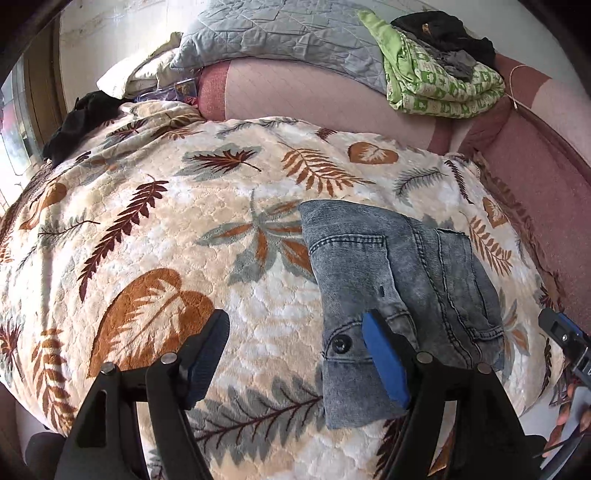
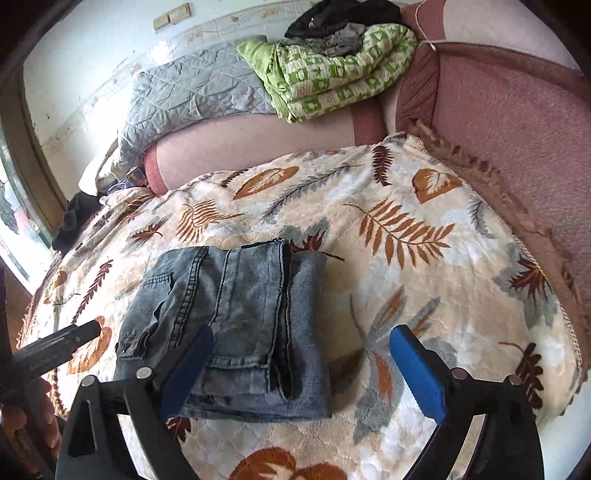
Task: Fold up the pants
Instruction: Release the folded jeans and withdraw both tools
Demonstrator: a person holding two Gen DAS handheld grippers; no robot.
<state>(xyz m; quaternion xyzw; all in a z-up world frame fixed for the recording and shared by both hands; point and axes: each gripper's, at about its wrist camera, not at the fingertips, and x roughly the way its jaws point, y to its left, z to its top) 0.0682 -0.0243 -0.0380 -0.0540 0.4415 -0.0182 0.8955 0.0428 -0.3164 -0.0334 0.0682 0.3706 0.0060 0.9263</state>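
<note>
While both tools gape, folded jeans between, on blanket

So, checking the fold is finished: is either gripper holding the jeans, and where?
Nothing is held: left gripper and right gripper are both open over the folded jeans.

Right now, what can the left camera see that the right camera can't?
Only the left wrist view shows the black button on the jeans and their back pocket, plus the left gripper with its fingers wide open.

Only the right wrist view shows the folded leg hem lying on top, the wooden blocks on the wall, and the open right gripper.

Both show the folded jeans on the leaf blanket, the green quilt, the grey quilt and the pink sofa.
</note>
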